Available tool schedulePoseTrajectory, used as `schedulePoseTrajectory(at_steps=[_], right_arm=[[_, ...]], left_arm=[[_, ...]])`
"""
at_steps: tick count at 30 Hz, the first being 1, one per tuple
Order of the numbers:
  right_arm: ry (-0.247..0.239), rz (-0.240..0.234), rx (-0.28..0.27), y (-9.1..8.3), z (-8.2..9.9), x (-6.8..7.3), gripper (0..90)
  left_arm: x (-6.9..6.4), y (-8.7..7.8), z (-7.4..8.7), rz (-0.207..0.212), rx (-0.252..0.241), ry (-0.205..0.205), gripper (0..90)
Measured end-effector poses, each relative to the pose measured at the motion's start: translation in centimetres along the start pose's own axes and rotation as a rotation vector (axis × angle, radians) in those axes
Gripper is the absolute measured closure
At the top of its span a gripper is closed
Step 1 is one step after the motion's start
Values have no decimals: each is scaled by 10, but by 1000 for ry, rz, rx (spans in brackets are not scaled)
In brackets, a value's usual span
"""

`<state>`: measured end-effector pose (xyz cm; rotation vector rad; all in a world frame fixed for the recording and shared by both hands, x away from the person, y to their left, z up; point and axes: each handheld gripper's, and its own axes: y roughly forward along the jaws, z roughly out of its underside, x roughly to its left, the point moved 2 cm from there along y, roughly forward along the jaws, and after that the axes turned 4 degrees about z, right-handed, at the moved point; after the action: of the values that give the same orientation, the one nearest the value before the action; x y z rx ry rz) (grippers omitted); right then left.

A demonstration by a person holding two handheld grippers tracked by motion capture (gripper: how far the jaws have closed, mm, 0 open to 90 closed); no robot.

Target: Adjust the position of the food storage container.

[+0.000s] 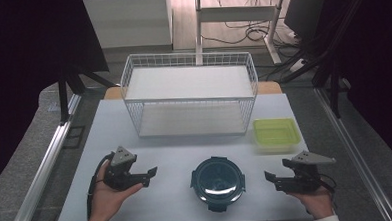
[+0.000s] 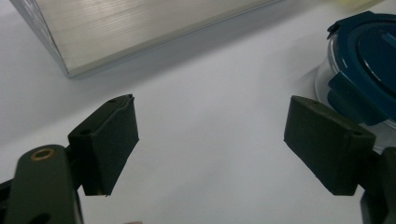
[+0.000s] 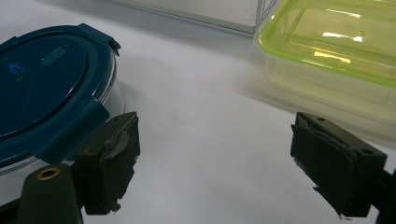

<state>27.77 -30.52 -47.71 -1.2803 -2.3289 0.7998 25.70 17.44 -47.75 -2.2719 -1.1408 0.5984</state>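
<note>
Dark curtains flank the room; a pale matte table [image 1: 134, 123] fills the middle of the high view. Round container [image 1: 217, 181] with a dark blue clip lid sits near the table's front edge and serves as landmark. Behind it stands a white wire basket [image 1: 190, 93] with two flat shelves. Behind and to the right of the container is a translucent yellow-green rectangular box [image 1: 276, 133], its far edge just beside the basket's corner. Left gripper [image 1: 148, 175] lies in an open palm left of the container, apart from it, its jaws spread with nothing between them. Right gripper [image 1: 271, 180] is held to the right of the container, also apart, its jaws likewise spread and empty. Floor cables beyond the table are too small to read.

Left gripper view: two black padded jaws, blocky and matte, stand wide apart over bare table. Container [image 2: 364, 70] is cut off at the right edge; clear wall under the blue lid is visible. Basket's base [image 2: 130, 28] is cropped at the top.

Right gripper view: jaws wide, pad edges frayed. Container [image 3: 46, 88] is cropped at left, glossy lid with clip tabs. Yellow-green box [image 3: 336, 51] is cut off at the upper right.
</note>
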Motion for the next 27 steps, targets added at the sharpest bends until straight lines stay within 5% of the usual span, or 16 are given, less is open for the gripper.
schedulePoseTrajectory(at_steps=[11, 27], right_arm=[[-2, -11, -1, 2, -5, 0, 170], [-41, -17, -16, -5, -14, 8, 185]], left_arm=[[4, -5, 5, -9, 4, -24, 174], [2, -7, 8, 34, 22, -6, 179]])
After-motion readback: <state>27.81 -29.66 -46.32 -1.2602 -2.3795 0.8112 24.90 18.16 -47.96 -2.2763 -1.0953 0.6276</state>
